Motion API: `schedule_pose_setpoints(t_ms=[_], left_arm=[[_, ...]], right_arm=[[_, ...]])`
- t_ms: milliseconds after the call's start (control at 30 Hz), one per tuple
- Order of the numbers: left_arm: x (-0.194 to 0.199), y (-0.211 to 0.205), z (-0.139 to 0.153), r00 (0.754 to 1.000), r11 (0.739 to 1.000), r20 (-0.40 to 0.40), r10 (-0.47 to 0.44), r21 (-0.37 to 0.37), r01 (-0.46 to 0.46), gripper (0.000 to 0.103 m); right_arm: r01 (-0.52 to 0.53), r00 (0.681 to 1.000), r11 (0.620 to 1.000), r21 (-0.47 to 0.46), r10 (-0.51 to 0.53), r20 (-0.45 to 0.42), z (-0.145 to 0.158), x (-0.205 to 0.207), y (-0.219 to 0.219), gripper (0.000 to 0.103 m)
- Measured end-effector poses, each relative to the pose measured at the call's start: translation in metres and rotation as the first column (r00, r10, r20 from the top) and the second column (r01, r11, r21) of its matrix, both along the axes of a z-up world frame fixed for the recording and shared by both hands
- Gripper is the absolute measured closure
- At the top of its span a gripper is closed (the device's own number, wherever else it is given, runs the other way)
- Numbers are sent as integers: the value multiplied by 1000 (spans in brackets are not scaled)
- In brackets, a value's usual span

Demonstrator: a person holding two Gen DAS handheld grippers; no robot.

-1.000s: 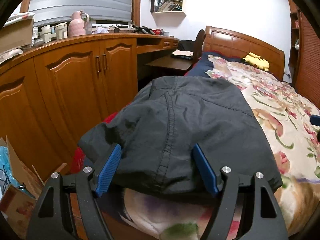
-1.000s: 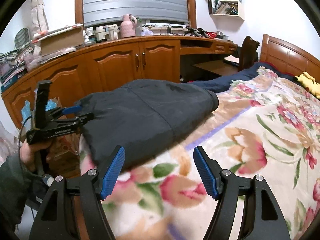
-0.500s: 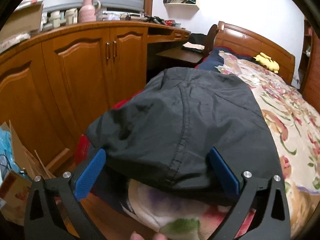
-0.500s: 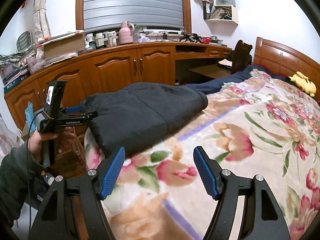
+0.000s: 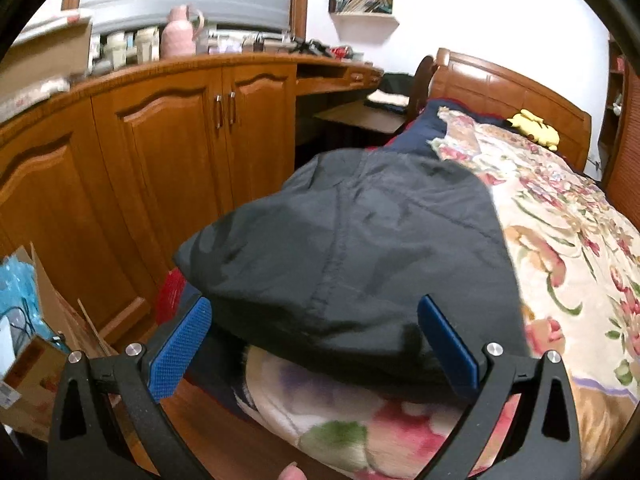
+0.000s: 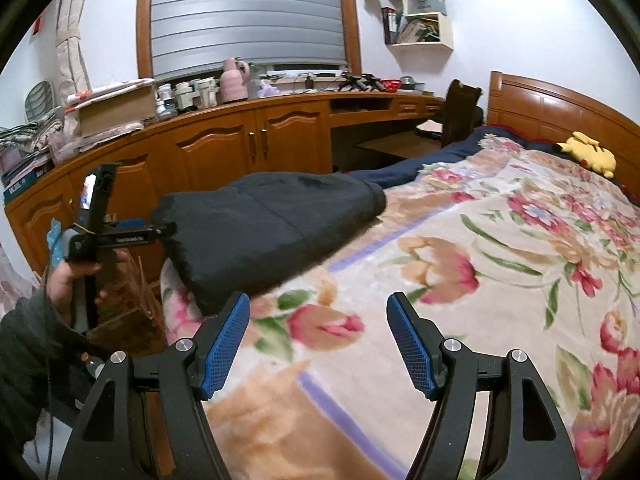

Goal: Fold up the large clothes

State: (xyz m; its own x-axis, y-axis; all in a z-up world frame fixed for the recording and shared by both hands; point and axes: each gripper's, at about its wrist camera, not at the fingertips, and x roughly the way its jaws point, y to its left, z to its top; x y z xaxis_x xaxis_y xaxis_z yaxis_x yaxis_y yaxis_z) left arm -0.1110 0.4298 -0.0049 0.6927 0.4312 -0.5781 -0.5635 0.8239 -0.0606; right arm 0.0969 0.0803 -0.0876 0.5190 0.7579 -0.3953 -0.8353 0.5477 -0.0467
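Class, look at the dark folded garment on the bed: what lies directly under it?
The dark folded garment rests on the floral blanket, near the bed's left edge. A navy cover shows beyond it. Whatever lies inside its folds is hidden.

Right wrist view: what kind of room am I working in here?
Most likely a home bedroom. A bed with a carved wooden headboard is covered by a floral blanket, a dark folded garment lies on its near edge, and brown wooden cabinets run under a shuttered window.
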Motion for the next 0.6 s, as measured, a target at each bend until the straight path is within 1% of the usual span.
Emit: schedule_pose_setpoints(t_ms=[133,233,300,433,567,600], left_arm=[[0,-27,17,998,999,48,-38,29,37,0],[3,-48,24,995,997,74,-72,36,69,0],[7,-65,27,992,995,85,-97,45,93,0],[17,-106,34,980,984,102,-172,68,165,0],[30,-139,39,965,971,116,-236,57,230,0],[35,-150,39,958,965,124,-260,51,256,0]], right_arm=[[24,1000,1000,-3,-24,0,-12,2,-16,30],[37,999,999,-10,-37,-5,-19,4,-26,30],[47,999,999,-6,-47,-16,-22,5,-34,27],[89,996,996,25,-88,-23,-22,7,-54,15],[122,992,992,34,-121,-28,-24,6,-73,14],[135,991,990,34,-134,-28,-25,6,-78,14]])
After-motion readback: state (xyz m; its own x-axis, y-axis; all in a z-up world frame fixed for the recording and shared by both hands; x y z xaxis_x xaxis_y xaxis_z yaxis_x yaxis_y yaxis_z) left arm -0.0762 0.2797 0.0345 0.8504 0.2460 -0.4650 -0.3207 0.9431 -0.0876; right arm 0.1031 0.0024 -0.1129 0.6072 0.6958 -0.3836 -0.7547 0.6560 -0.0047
